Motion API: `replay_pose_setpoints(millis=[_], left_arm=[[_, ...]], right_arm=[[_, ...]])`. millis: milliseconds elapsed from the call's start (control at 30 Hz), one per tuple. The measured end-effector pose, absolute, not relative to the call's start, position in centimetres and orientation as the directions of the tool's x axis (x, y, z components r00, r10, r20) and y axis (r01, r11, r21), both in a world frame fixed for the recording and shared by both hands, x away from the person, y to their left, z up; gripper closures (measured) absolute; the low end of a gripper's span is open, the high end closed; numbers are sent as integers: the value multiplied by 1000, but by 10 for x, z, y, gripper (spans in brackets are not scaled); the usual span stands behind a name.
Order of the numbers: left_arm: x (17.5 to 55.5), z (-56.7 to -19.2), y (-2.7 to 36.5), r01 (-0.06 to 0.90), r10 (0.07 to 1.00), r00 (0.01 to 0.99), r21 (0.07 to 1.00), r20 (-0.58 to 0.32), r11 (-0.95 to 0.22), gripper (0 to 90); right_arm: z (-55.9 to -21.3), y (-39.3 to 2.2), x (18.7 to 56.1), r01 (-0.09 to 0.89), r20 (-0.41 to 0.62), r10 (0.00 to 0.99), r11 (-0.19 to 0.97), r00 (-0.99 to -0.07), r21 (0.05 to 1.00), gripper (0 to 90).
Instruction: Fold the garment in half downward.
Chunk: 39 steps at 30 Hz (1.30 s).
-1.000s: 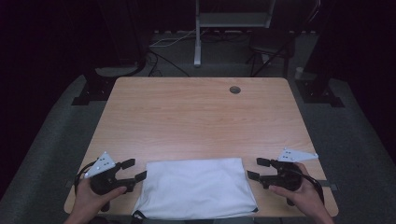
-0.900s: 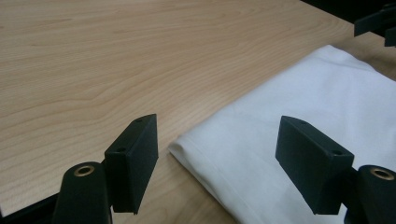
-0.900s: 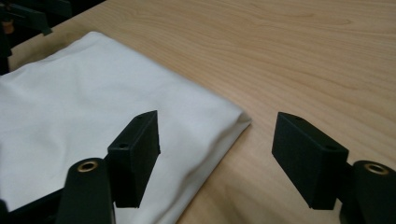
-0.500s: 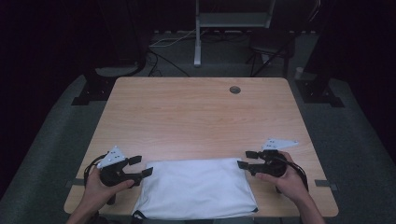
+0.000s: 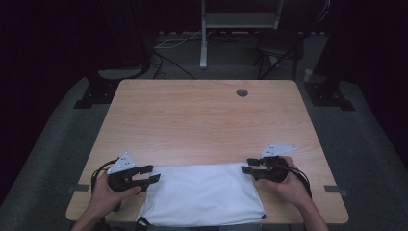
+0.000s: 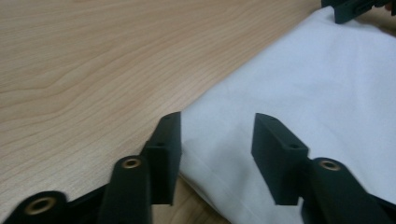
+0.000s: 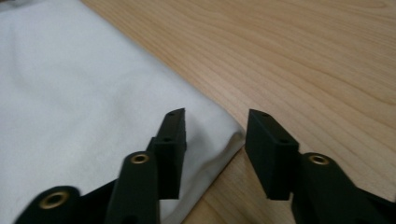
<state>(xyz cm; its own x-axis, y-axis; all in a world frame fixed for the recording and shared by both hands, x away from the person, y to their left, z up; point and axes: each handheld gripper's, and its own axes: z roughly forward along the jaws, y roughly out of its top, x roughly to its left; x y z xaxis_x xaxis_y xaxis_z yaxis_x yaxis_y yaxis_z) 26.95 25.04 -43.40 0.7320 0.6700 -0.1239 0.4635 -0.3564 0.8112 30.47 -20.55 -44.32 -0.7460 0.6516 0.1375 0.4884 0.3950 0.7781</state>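
Observation:
A white folded cloth (image 5: 202, 195) lies flat at the near edge of the wooden table (image 5: 202, 120). My left gripper (image 5: 151, 174) sits at the cloth's far-left corner. In the left gripper view, that gripper (image 6: 217, 149) has the cloth (image 6: 303, 84) corner lying between its jaws, which have just been closing and still stand apart from the fabric. My right gripper (image 5: 246, 166) is at the far-right corner. In the right gripper view, its jaws (image 7: 215, 144) straddle the cloth (image 7: 70, 84) corner; they too have just been closing, with a gap left.
A round cable hole (image 5: 242, 92) sits near the table's far edge. Beyond the table stand a white frame leg (image 5: 204, 48) and dark stands on the grey floor. The right gripper's black jaws (image 6: 355, 7) show at the top right of the left gripper view.
My right gripper has slid left onto the cloth's far-right corner. The left gripper has edged onto the far-left corner. Both pairs of jaws stand narrower than before.

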Motion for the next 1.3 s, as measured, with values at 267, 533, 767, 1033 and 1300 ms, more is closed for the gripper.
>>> replay_pose_setpoints(millis=[267, 533, 767, 1033, 1300], left_arm=[[269, -441, 242, 459, 657, 749, 781, -84, -422, 767], [277, -439, 235, 456, 664, 747, 763, -48, -458, 815], [296, -439, 237, 455, 682, 731, 762, -23, -462, 813], [322, -439, 235, 464, 706, 708, 763, -14, -450, 799], [349, -439, 230, 479, 737, 676, 767, -12, -428, 787]], right_arm=[[-445, -202, 302, 483, 116, 657, 411, -745, 773, 801], [-442, -193, 302, 472, 56, 675, 452, -736, 757, 822], [-441, -188, 312, 483, 38, 702, 449, -711, 752, 813], [-440, -183, 330, 501, 31, 726, 443, -687, 744, 800], [-439, -178, 353, 518, 20, 753, 433, -658, 738, 789]])
